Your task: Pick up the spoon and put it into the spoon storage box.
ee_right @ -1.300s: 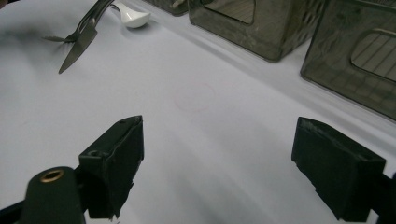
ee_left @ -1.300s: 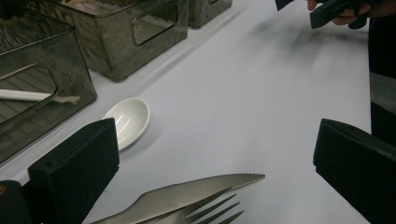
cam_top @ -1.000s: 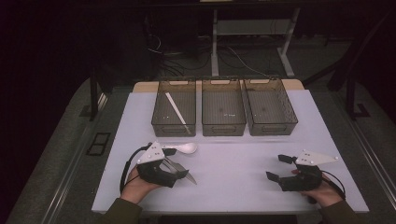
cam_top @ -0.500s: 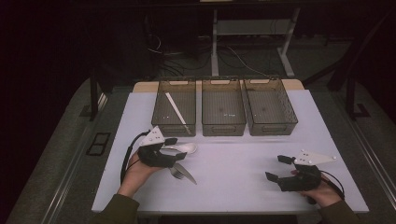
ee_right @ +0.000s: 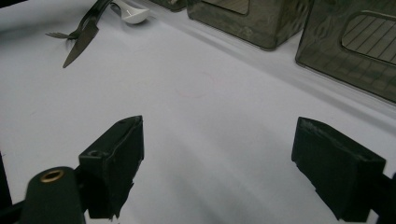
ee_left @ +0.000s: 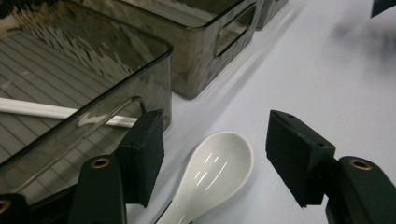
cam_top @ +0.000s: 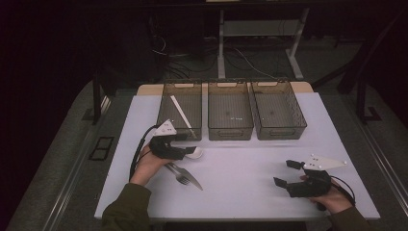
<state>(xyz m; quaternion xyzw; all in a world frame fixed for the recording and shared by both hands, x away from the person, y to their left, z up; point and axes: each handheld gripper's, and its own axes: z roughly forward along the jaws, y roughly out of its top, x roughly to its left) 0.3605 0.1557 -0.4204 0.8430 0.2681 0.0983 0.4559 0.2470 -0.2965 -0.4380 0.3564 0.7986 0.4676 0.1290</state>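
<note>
High view sits up above the near side, looking forward and down over the whole surface. Both gripper views ride low and close, skimming across it. All three catch the white spoon and the bins.

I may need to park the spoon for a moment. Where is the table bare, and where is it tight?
Bare: the wide stretch of table between the fork and knife and the right gripper, in front of the middle bin and right bin. Tight: around the left gripper, where the spoon lies close beside the left bin.
</note>
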